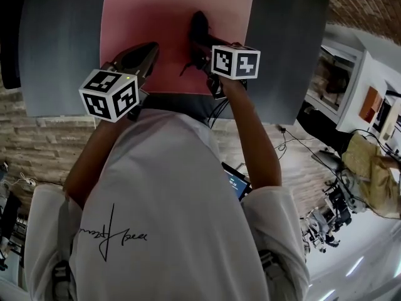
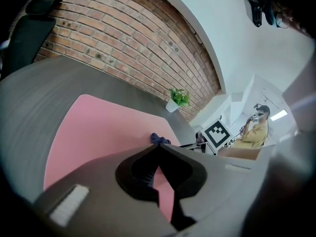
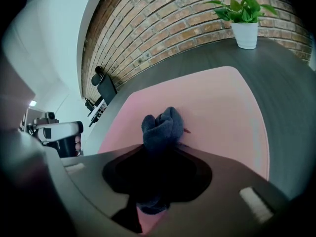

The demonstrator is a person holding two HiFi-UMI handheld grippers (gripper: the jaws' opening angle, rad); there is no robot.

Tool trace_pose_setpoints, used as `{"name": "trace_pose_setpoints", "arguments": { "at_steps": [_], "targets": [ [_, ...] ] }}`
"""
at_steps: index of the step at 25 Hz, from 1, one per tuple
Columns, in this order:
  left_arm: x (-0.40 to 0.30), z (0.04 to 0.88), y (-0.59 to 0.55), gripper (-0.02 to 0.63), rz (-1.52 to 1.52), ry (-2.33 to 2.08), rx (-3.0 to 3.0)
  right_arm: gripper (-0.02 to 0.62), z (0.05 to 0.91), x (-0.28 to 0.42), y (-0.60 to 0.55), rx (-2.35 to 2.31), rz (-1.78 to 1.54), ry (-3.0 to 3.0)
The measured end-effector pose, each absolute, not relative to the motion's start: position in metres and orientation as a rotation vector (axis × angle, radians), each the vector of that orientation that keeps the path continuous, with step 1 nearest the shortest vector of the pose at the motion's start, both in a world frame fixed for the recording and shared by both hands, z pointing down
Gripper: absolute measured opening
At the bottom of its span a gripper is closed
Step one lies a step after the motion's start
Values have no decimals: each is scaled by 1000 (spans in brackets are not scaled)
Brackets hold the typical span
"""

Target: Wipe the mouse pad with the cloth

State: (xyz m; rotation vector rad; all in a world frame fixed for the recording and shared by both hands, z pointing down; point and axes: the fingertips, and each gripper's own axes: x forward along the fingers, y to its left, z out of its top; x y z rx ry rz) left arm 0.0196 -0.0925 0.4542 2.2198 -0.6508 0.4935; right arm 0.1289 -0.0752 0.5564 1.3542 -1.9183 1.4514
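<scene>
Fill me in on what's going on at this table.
A person holds a gripper in each hand over a pink mouse pad on a dark table. The right gripper is shut on a bunched dark cloth that rests on the pad. The left gripper is shut and empty, above the pad's near left part.

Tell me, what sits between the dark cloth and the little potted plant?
Nothing stands there. In the right gripper view, from the cloth to the plant there is only bare pink mouse pad, then bare grey table.
</scene>
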Motion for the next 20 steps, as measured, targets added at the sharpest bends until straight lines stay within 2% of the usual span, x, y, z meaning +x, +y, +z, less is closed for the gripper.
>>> {"name": "trace_pose_setpoints", "arguments": {
  "at_steps": [20],
  "targets": [
    [32,463,-91,3,521,-655,2201,129,554,152,-71,1318,1482,-1956]
  ]
}}
